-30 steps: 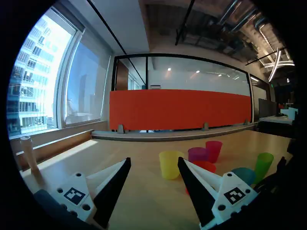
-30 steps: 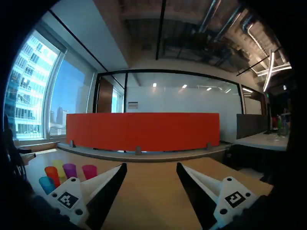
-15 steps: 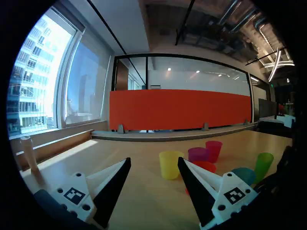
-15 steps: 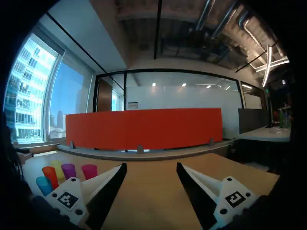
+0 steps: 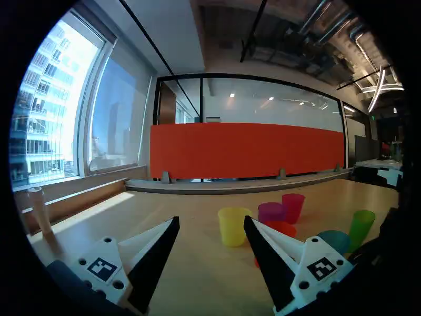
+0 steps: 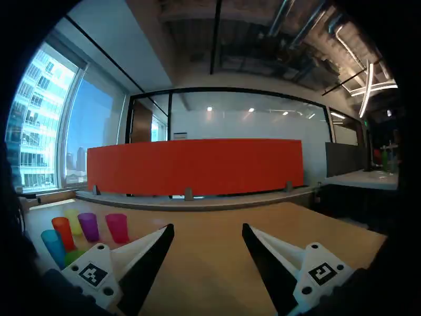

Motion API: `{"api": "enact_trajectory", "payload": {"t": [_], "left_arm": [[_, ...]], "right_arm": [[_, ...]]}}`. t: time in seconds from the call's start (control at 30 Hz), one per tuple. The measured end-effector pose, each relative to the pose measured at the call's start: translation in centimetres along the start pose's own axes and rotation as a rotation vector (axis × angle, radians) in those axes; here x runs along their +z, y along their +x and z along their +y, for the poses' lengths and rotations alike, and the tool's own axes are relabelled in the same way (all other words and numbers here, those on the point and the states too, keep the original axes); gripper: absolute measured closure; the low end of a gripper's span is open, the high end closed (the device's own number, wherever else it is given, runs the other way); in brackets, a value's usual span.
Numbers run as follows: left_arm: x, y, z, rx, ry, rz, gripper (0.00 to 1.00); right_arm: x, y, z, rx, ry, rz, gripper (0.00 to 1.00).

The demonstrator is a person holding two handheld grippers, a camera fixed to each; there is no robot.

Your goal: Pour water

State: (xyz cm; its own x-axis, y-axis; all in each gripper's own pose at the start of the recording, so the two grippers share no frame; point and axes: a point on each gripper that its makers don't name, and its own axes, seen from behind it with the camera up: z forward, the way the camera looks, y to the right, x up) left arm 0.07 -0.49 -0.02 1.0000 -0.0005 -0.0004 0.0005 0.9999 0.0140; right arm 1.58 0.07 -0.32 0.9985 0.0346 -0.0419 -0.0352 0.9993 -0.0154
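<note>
In the left gripper view, the left gripper (image 5: pixel 211 218) is nearest. Its two fingers are spread wide and nothing is between them. Each finger carries a square black-and-white marker (image 5: pixel 102 268) with a block pattern. Under it is the wooden counter (image 5: pixel 205 284).

The task's things are plastic cups, and they stand on the counter just beyond this gripper's right finger:
- The yellow cup (image 5: pixel 234 226) is nearest to the gap between the fingers.
- The red cup (image 5: pixel 284 227) is partly hidden behind the finger.
- The teal cup (image 5: pixel 337 239) and the green cup (image 5: pixel 362 225) are further to the right.
- The purple cup (image 5: pixel 271 211) and the pink cup (image 5: pixel 293 206) stand behind.

All the cups are upright, and I cannot tell what is inside them. A beige post (image 5: pixel 40 210) stands at the far left edge of the counter.

In the right gripper view, the right gripper (image 6: pixel 208 227) is also spread apart and holds nothing. It has the same kind of marker (image 6: pixel 93 275) on each finger. The cups are low on the left of this view, well apart from the fingertips: teal (image 6: pixel 52 247), red (image 6: pixel 64 233), yellow (image 6: pixel 72 221), purple (image 6: pixel 88 226) and pink (image 6: pixel 117 227).

Further away, a long orange panel (image 6: pixel 194 167) closes the back of the counter. Behind it is a glass wall (image 6: pixel 247 124) with a small sheet (image 6: pixel 180 136) on it, but its writing is too small to read. Tall windows (image 5: pixel 47 121) are on the left.
</note>
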Motion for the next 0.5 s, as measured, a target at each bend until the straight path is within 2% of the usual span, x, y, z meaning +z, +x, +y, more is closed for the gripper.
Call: {"api": "enact_trajectory", "payload": {"t": [0.17, 0.5], "left_arm": [[0.0, 0.0, 0.0, 0.000, 0.000, 0.000, 0.10], [0.0, 0.0, 0.0, 0.000, 0.000, 0.000, 0.10]], "right_arm": [[0.1, -0.4, 0.6, 0.010, -0.008, -0.008, 0.00], [0.4, -1.3, 0.5, -0.006, -0.009, -0.026, 0.00]]}}
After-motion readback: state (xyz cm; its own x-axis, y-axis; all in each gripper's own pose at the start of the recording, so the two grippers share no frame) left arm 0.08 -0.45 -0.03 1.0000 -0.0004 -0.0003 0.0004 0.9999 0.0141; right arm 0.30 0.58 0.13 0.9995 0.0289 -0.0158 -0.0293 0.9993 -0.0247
